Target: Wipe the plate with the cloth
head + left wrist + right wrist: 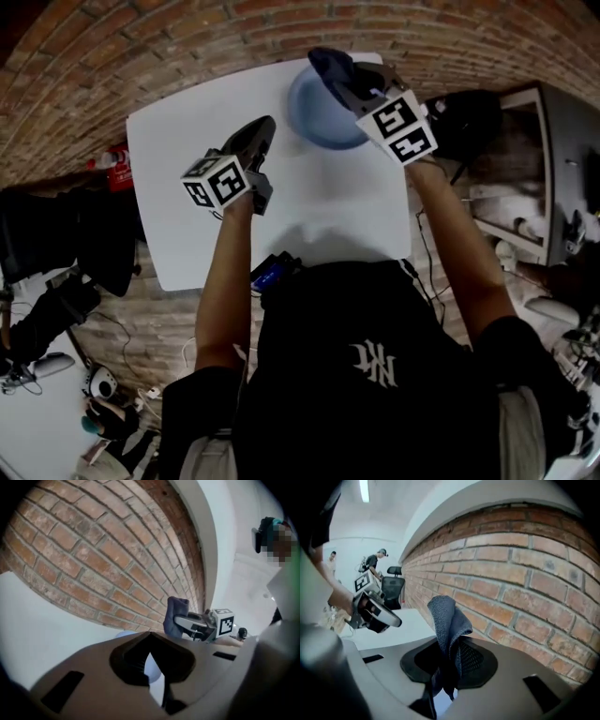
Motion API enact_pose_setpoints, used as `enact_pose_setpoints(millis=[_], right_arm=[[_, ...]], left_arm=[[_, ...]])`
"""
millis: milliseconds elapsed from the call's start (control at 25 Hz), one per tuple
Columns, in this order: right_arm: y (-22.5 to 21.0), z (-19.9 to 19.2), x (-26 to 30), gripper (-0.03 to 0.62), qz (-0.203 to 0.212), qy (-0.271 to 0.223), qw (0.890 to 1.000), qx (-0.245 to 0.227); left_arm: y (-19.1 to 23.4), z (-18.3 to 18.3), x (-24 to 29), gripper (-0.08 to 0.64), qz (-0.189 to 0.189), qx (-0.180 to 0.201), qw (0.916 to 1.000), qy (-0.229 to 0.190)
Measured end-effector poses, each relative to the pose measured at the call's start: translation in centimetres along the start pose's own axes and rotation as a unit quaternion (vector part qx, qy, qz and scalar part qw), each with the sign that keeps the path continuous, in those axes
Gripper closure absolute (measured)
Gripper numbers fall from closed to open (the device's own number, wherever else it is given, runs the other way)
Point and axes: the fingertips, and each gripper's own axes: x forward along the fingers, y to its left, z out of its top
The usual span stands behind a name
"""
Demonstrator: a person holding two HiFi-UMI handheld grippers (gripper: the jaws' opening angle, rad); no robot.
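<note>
A pale blue plate (317,120) lies on the white table (187,187) near its far edge. My right gripper (345,82) hangs above the plate, shut on a dark blue cloth (330,64). In the right gripper view the cloth (446,618) stands up folded between the jaws (450,660). My left gripper (260,129) is raised over the table left of the plate, shut with nothing in it. In the left gripper view its jaws (149,649) meet, a strip of the plate (153,673) shows below them, and the right gripper (196,626) with the cloth (175,615) is beyond.
A brick wall (141,56) runs behind the table. A red thing (118,167) sits off the table's left edge, and a dark chair (75,244) stands at the left. A small dark device (271,271) lies at the table's near edge. Shelving and clutter (525,206) fill the right.
</note>
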Motion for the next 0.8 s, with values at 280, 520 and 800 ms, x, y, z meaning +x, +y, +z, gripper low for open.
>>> enact_pose_setpoints(millis=[280,520,800], right_arm=[[4.4,10.0,-8.0,0.499,0.08,-0.16,0.981,0.071],[7.5,14.0,-17.0,0.499,0.136,-0.28,0.933,0.179],[12.5,11.6,-23.7,0.498,0.169,-0.32,0.909,0.208]], left_arm=[[-10.7,5.6,-5.8,0.558,-0.127,0.166,0.9762,-0.058],[-17.1,7.5,-12.1,0.558,-0.171,0.243,0.9506,-0.09],[-19.7,6.7,-18.7,0.558,-0.214,0.279,0.926,-0.137]])
